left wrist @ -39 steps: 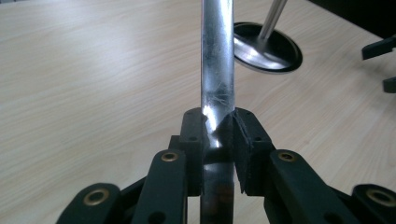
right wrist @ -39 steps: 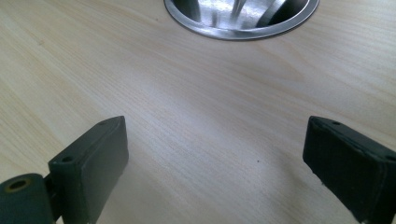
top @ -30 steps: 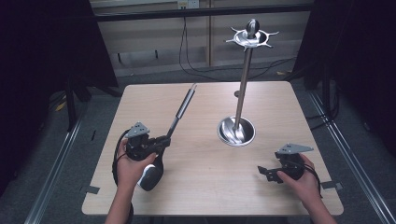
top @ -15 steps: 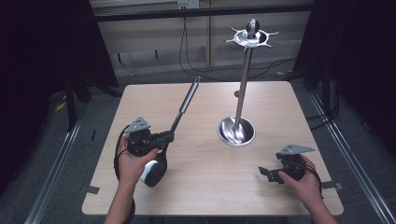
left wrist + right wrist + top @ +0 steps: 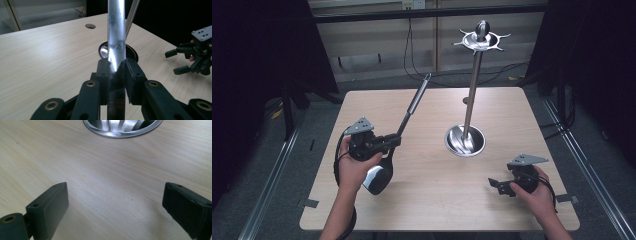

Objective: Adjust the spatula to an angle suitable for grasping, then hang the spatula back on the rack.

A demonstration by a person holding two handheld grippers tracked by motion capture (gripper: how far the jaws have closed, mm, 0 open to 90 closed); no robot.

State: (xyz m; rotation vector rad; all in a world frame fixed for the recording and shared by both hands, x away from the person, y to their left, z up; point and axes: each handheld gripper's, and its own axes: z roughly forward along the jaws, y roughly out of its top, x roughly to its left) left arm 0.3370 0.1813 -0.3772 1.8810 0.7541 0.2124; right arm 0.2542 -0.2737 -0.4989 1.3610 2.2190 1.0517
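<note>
Table (image 5: 432, 205) front bare; left tool (image 5: 117, 72) pinching ladle (image 5: 411, 112); right tool (image 5: 115, 210) spread.

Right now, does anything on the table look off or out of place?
Nothing spilled or broken. The ladle is tilted, clamped at its handle by the left gripper, bowl low by the table. The rack stands upright; the right gripper is open, empty.

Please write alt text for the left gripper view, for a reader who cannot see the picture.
The left gripper is shut on a shiny metal ladle handle that rises straight up the middle, above a light wooden table. Behind the handle sits a round metal base with a thin pole, and at far right a hand holds the open right gripper.
</note>
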